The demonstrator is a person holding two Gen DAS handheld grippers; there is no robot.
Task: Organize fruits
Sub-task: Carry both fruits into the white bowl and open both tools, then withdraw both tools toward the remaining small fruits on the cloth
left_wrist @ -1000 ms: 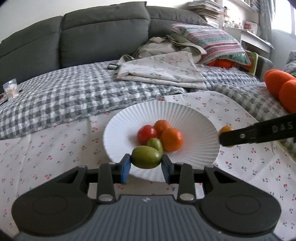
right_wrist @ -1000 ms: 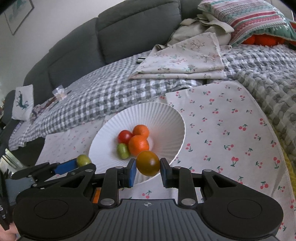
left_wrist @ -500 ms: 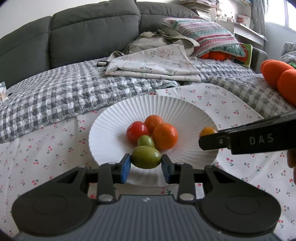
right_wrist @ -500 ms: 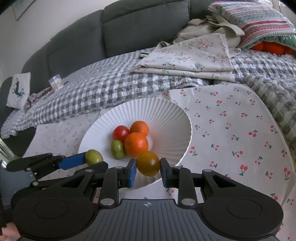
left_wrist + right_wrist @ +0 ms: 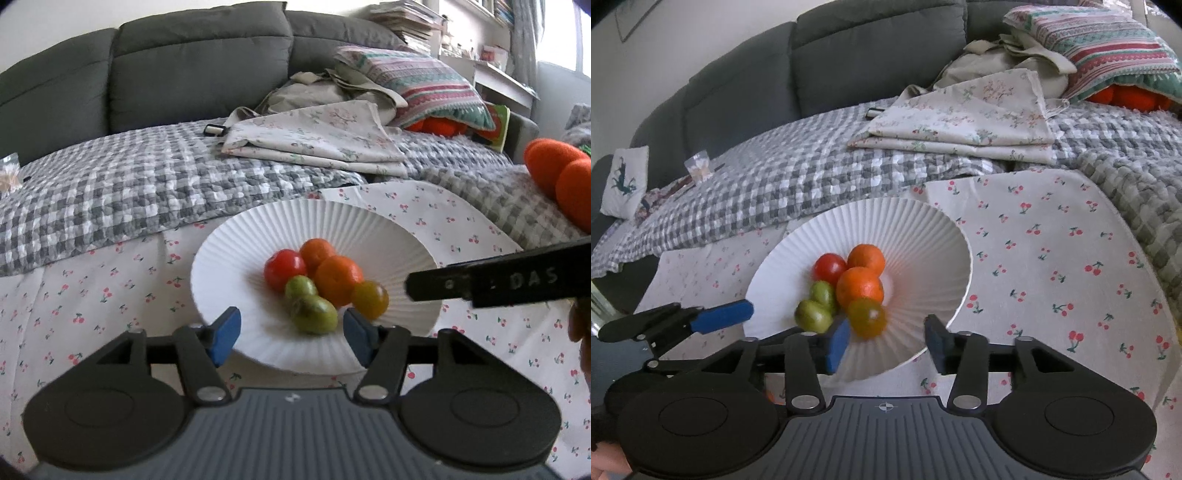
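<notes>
**Both fruits just let go over the plate, and this is the bit where things roll**

So both grippers sit at the near rim of the white fluted plate (image 5: 369, 229), and both sets of jaws are opening right now. The left gripper (image 5: 291, 334) has its blue pads spread about halfway with clear gaps either side of the big green fruit (image 5: 314, 314), so nothing is gripped any more. Same story for the right gripper (image 5: 886, 341): pads parted, and the dark orange-green fruit (image 5: 867, 317) sits just beyond the left pad, free of both.

The two dropped fruits are down on the plate's inner slope, snug against the pile already there: a red tomato (image 5: 284, 267), two orange ones (image 5: 338, 278) and a smaller green one (image 5: 300, 288). Both are a bit smeared in the frames, so I honestly can't say whether they've settled or are still rolling.

What could go wrong from here, as I see it:
- The plate slopes towards the middle, so a loose fruit should roll inward, but a pad clipping it on the way out could flick it over the near rim onto the cherry-print cloth (image 5: 1052, 258).
- The plate rests on soft bedding. Lean a finger on the rim and it could tip and spill the pile.
- The two grippers are close together, so pulling back at once risks a bump.
</notes>
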